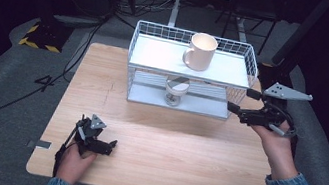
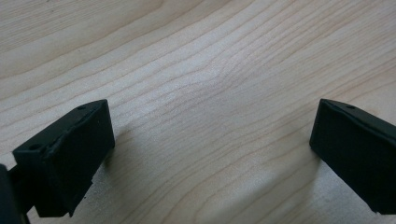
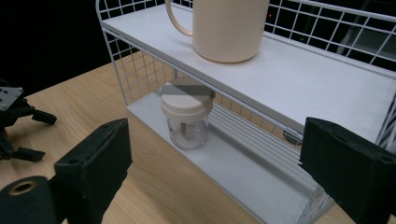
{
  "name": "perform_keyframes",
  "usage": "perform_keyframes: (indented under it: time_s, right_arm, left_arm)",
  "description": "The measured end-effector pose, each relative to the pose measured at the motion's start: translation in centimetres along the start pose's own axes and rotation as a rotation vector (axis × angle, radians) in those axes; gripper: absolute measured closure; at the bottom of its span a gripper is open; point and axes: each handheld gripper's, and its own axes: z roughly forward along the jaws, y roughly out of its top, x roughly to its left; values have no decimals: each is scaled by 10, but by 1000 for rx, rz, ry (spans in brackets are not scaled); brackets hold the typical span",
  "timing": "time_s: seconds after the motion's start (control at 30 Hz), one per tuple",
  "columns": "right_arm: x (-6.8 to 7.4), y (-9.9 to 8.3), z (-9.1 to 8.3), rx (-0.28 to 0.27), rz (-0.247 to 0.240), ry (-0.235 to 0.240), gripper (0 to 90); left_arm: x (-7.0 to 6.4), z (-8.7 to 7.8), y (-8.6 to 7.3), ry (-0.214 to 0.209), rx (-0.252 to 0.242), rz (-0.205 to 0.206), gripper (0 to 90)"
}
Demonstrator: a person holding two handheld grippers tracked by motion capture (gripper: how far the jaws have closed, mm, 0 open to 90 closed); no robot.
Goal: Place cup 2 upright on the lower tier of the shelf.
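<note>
Both tools, left [image 1: 110, 145] and right [image 3: 215, 163], gape before the clear, cream-lidded jar [image 3: 186, 115].

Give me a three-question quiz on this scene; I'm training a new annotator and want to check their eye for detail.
1. True or false: the cream mug stands on the upper shelf of the white wire rack.
2. What sits on the rack's lower shelf?
3. Which gripper is nearer the rack: A left, B right?

Key
1. True.
2. A small clear jar with a cream lid, upright.
3. B: the right gripper, jaws open, is at the rack's right end; the left gripper, also open, rests on the wooden table near the person.
</note>
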Motion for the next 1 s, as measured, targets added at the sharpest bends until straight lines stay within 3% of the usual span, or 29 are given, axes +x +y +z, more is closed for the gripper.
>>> perform_keyframes:
  time_s: [0.53, 0.6, 1.0]
  right_arm:
    - [-6, -47, -21, 87, 7, -35, 145]
    - [-7, -58, -25, 79, 4, -17, 145]
    - [0, -103, -24, 126, 38, -48, 146]
  left_arm:
    - [1, 4, 4, 12, 0, -7, 4]
    - [1, 4, 4, 16, 0, -8, 7]
    - [0, 4, 4, 20, -2, -16, 7]
